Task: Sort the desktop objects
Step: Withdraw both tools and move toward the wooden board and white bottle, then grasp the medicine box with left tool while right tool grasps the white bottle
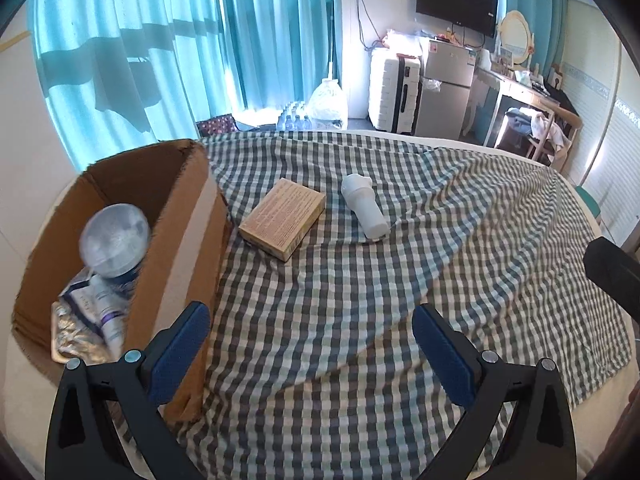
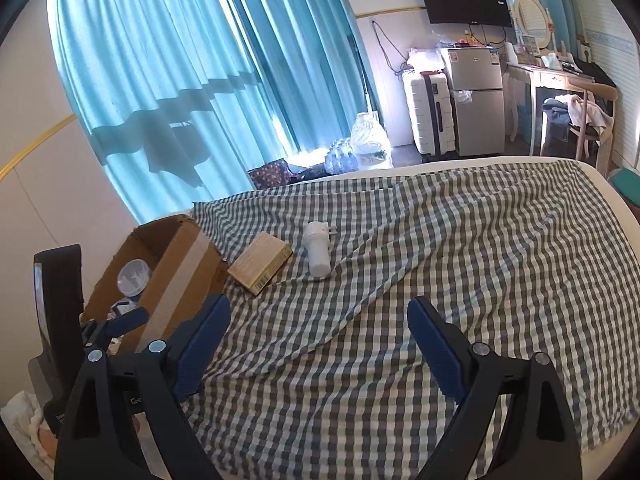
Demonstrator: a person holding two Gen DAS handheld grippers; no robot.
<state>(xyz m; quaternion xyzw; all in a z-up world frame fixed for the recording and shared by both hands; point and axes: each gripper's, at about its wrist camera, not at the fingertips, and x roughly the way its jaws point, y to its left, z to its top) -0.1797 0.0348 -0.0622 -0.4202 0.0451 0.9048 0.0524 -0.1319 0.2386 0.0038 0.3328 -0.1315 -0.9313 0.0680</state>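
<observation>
Both jaws stand wide apart and hold nothing. The left gripper [image 1: 311, 354] hovers over the checked cloth [image 1: 360, 300], with its left pad close to the near wall of the cardboard box [image 1: 180, 248]. The right gripper [image 2: 318, 354] hangs over the same cloth, a little further from the things, and between its pads there is only fabric.

Further out, two objects lie on the cloth and wait for sorting. The flat tan box [image 1: 282, 218] lies just beside the cardboard box, and the white bottle [image 1: 364, 206] lies on its side near it, apart from both grippers.

Inside the cardboard box some things are already put away: a clear round container [image 1: 114, 240], a tube [image 1: 106, 312] and a silver packet [image 1: 74, 336] under it.

I judge that the task is more than half done. What remains, as far as the pictures show, is to bring the flat tan box and the white bottle into the cardboard box.
</observation>
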